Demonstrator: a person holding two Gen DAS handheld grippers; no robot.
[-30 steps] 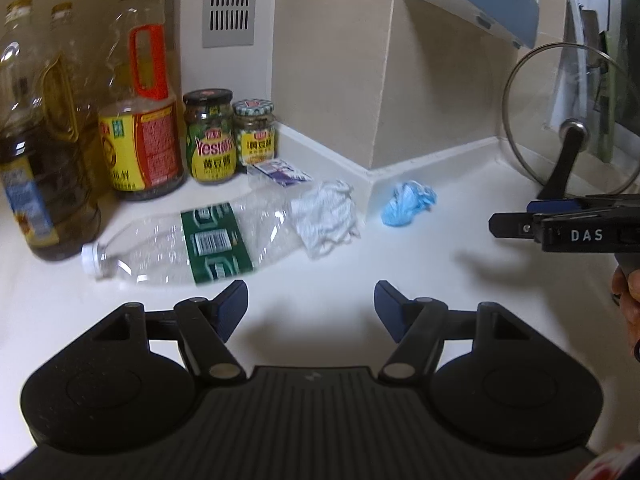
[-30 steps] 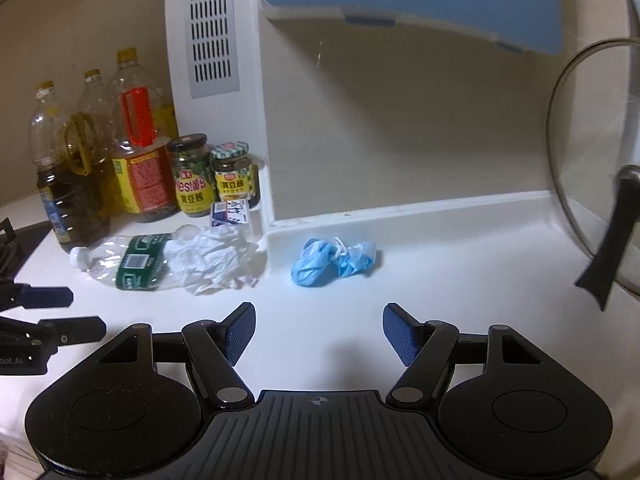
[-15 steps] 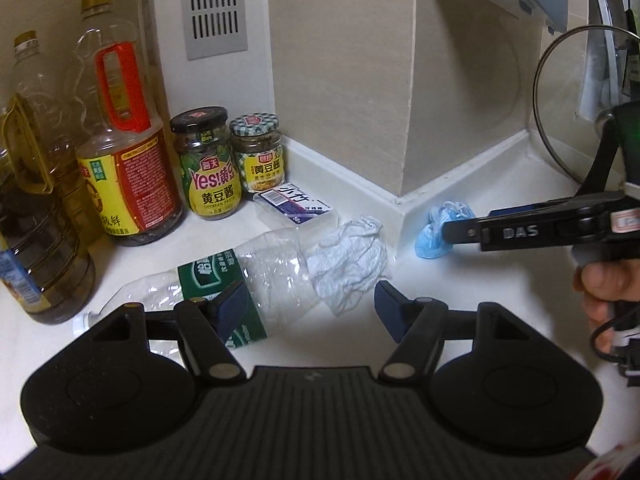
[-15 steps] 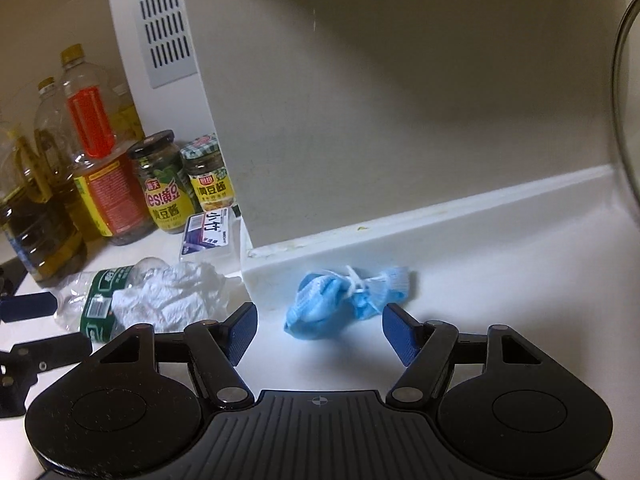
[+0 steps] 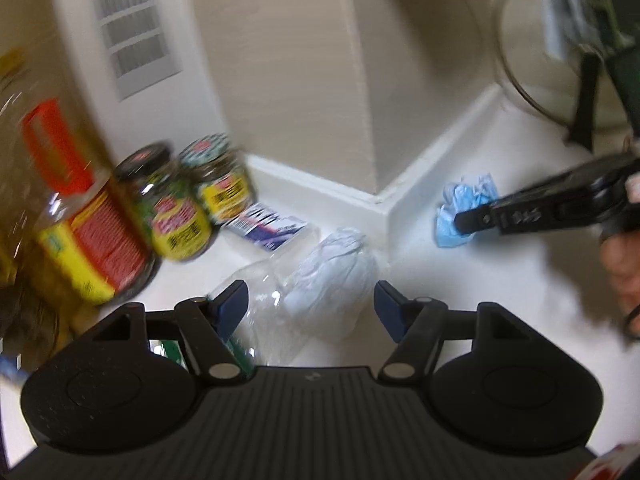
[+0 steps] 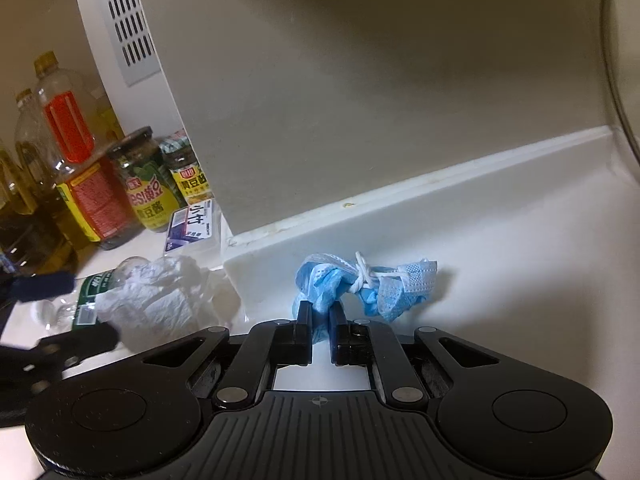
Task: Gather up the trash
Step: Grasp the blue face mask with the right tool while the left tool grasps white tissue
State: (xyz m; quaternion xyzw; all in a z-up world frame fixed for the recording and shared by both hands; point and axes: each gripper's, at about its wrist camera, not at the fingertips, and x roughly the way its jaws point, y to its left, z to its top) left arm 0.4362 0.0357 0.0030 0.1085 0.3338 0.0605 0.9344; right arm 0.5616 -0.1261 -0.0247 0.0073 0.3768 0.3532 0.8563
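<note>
A crumpled blue face mask (image 6: 384, 284) lies on the white counter (image 6: 520, 260) at the foot of the wall. My right gripper (image 6: 320, 316) is shut on the mask's near left edge. The left wrist view also shows this gripper (image 5: 464, 220) pinching the mask (image 5: 472, 196). My left gripper (image 5: 310, 298) is open, low over a crumpled white tissue (image 5: 332, 276) and a clear crushed plastic bottle (image 5: 256, 292), both partly between its fingers. In the right wrist view the tissue (image 6: 156, 304) covers part of the bottle (image 6: 86, 296). A small purple-and-white packet (image 5: 268, 226) lies behind them.
Oil bottles (image 6: 80, 184) and two sauce jars (image 5: 180, 216) stand at the back left. A wall corner (image 5: 376, 196) juts out between tissue and mask. A glass pot lid (image 5: 560, 60) leans at the far right. A person's hand (image 5: 624, 264) holds the right gripper.
My right gripper came down onto the blue mask and its jaws went from open to shut on it. My left gripper moved in over the tissue and bottle, rolling as it went.
</note>
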